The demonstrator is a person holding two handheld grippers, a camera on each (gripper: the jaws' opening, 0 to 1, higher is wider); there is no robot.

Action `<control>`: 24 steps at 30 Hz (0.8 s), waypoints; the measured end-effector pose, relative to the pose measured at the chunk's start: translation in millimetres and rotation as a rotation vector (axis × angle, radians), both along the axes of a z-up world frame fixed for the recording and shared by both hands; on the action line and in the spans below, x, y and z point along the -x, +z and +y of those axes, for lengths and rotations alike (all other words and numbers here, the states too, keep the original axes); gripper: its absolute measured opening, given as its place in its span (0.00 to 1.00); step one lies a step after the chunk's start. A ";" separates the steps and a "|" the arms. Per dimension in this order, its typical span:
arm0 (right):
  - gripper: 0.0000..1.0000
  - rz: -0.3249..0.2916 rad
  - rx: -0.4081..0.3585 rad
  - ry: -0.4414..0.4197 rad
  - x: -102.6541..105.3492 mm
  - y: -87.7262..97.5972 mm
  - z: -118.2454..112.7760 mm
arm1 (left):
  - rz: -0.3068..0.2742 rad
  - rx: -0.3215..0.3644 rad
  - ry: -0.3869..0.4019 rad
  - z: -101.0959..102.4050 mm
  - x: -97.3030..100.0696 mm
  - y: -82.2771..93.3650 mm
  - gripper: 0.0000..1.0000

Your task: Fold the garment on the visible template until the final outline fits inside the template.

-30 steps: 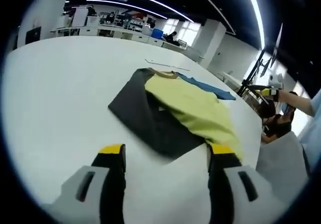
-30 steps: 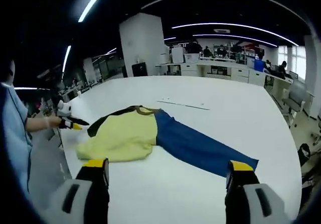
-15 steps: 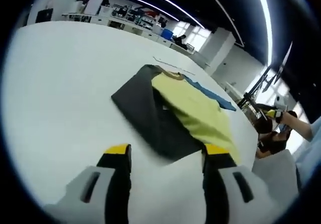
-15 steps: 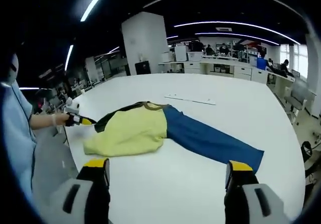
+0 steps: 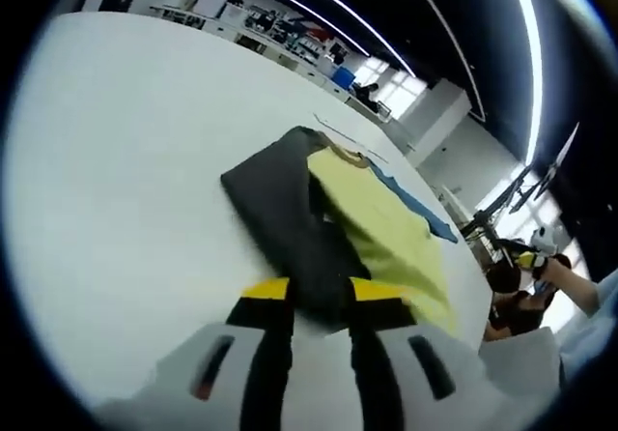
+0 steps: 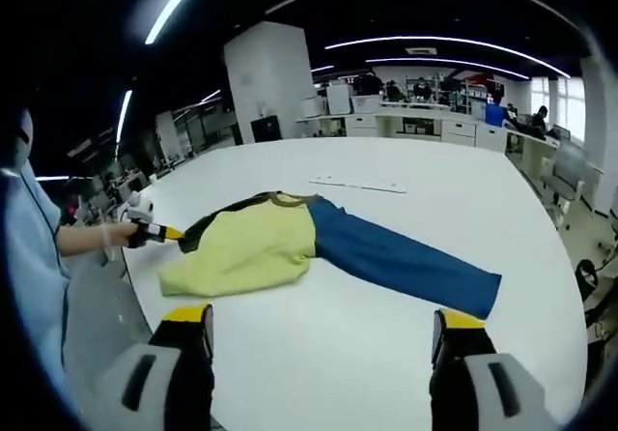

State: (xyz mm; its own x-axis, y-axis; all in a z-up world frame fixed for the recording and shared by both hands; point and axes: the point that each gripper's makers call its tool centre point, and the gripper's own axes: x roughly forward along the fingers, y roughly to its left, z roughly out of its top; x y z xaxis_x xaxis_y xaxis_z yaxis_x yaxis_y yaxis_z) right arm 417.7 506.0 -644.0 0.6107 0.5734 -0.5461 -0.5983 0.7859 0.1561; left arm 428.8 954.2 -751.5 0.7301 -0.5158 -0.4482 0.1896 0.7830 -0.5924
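White counter (image 6: 425,199) carries the garment (image 6: 251,247) — yellow body, blue sleeve, dark part. Left gripper (image 5: 321,296) jaws nearly closed at its dark corner, grip uncertain; right gripper (image 6: 321,320) wide open — empty, hovering near it.

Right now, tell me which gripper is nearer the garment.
Left. The left gripper has its jaws around the garment's dark edge. The right gripper is open, short of it over the table.
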 end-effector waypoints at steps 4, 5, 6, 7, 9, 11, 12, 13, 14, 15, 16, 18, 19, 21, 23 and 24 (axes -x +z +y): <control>0.94 0.001 0.002 -0.003 4.0 0.1 -0.7 | -0.031 -0.015 0.029 7.1 -6.7 10.6 0.00; 0.94 0.001 0.000 -0.005 4.1 0.2 -1.0 | -0.034 -0.005 0.025 5.7 -8.7 16.1 0.00; 0.94 0.001 -0.006 -0.012 4.4 0.5 -1.8 | -0.047 -0.013 0.017 5.2 -10.8 20.0 0.00; 0.94 0.001 -0.008 -0.015 4.9 0.4 -2.2 | -0.073 -0.029 -0.012 2.9 -13.7 27.1 0.00; 0.94 0.002 -0.009 -0.020 5.9 -0.1 -3.0 | -0.095 -0.029 -0.023 -0.1 -18.2 39.0 0.00; 0.94 0.004 -0.010 -0.021 7.3 -0.4 -3.2 | -0.123 -0.035 -0.040 -3.7 -25.4 53.5 0.00; 0.94 0.003 -0.011 -0.022 7.5 -0.3 -3.5 | -0.142 -0.053 -0.054 -5.4 -28.8 59.3 0.00; 0.94 0.004 -0.013 -0.025 7.8 -0.4 -3.9 | -0.156 -0.066 -0.074 -9.6 -33.1 67.5 0.00; 0.94 0.004 -0.014 -0.026 8.0 -0.4 -4.1 | -0.169 -0.073 -0.096 -13.4 -36.2 73.2 0.00; 0.94 0.004 -0.016 -0.028 8.3 -0.4 -4.4 | -0.183 -0.083 -0.109 -16.2 -39.6 78.8 0.00; 0.94 0.005 -0.017 -0.029 8.5 -0.5 -4.6 | -0.198 -0.106 -0.129 -20.3 -44.9 86.0 0.00; 0.93 0.009 -0.017 -0.029 9.4 -1.0 -5.1 | -0.228 -0.139 -0.165 -27.0 -53.1 98.8 0.00; 0.93 0.009 -0.016 -0.029 9.7 -1.1 -5.5 | -0.246 -0.151 -0.176 -29.6 -56.5 104.6 0.00; 0.93 0.008 -0.019 -0.031 9.9 -0.7 -6.3 | -0.268 -0.152 -0.192 -36.9 -63.8 118.9 0.00; 0.93 0.007 -0.024 -0.036 9.7 0.0 -7.3 | -0.293 -0.149 -0.200 -41.8 -71.7 132.6 0.00; 0.93 0.007 -0.024 -0.037 9.7 0.1 -8.0 | -0.304 -0.145 -0.207 -44.8 -75.6 139.5 0.00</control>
State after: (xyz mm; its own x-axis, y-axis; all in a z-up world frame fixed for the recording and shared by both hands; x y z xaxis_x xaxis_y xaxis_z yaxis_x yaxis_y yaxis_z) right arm 408.0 498.0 -643.9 0.6279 0.5631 -0.5373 -0.5674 0.8037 0.1791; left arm 504.4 909.4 -612.0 0.7279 -0.6134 -0.3064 0.5020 0.7811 -0.3713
